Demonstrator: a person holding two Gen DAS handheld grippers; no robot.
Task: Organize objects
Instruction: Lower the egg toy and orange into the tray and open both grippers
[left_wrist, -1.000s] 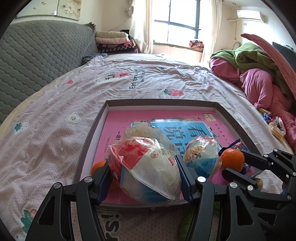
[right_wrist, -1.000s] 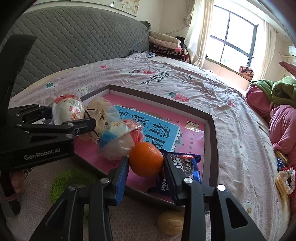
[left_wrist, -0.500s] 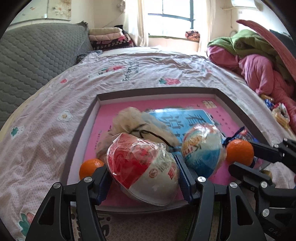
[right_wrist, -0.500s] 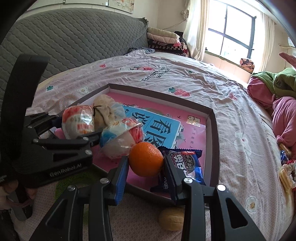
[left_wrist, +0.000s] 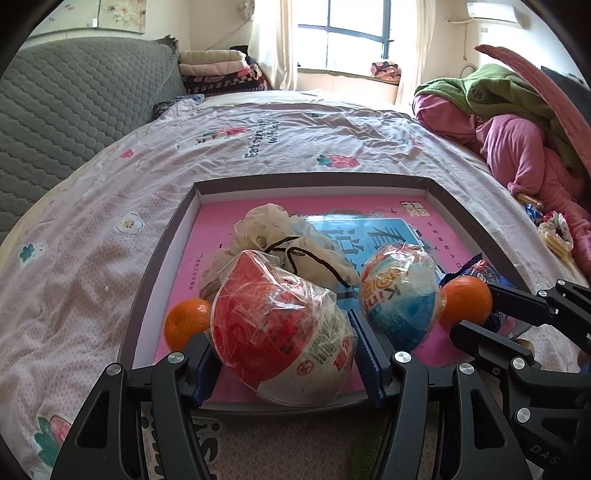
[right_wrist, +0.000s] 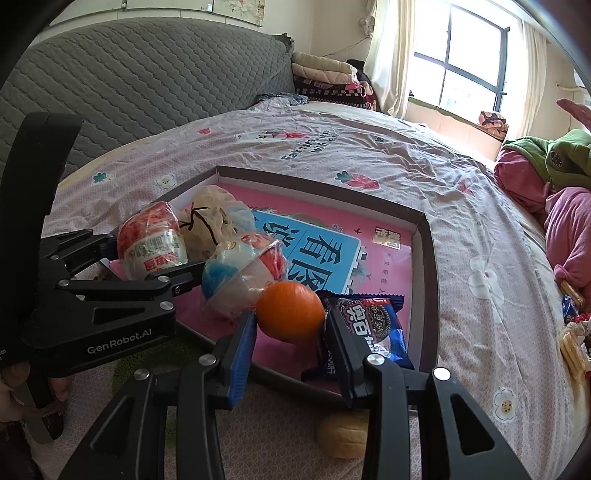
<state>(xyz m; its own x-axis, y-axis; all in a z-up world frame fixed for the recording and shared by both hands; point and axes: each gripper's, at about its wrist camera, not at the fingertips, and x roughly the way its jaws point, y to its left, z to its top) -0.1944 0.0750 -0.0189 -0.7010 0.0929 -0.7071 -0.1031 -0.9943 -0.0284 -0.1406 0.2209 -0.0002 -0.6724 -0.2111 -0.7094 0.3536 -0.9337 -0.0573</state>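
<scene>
A: Snack bowl, red and white (left_wrist: 284, 328), wrapped in film: it sits between the pads of the left gripper (left_wrist: 284, 354), jaws spread wide and pressed on its sides, right over the near rim of the shallow box (left_wrist: 162, 269).

B: And the right gripper (right_wrist: 290, 332)?

A: Closed narrow on an orange (right_wrist: 290, 317), held at the near right part of the box, just beside a blue biscuit packet (right_wrist: 373, 325).

B: What else is in the box?

A: A blue and white wrapped bowl (left_wrist: 399, 299) between the two grippers, a cream cloth pouch with a black cord (left_wrist: 291, 240) behind them, and a second orange (left_wrist: 186, 323) in the near left corner, close against the left wall.

B: Any free room?

A: The far half of the pink floor is bare, up to the far wall and the far right corner. The near part is crowded.

B: The surface?

A: A bed with a pale pink sheet (left_wrist: 92, 258) printed with flowers and strawberries. A small tan round thing (right_wrist: 345, 432) lies on it just outside the near rim. A grey quilted headboard (right_wrist: 147, 74) stands on the left, folded blankets (left_wrist: 218, 70) far off by the window (left_wrist: 354, 33), pink and green bedding (left_wrist: 517, 122) heaped on the right.
</scene>
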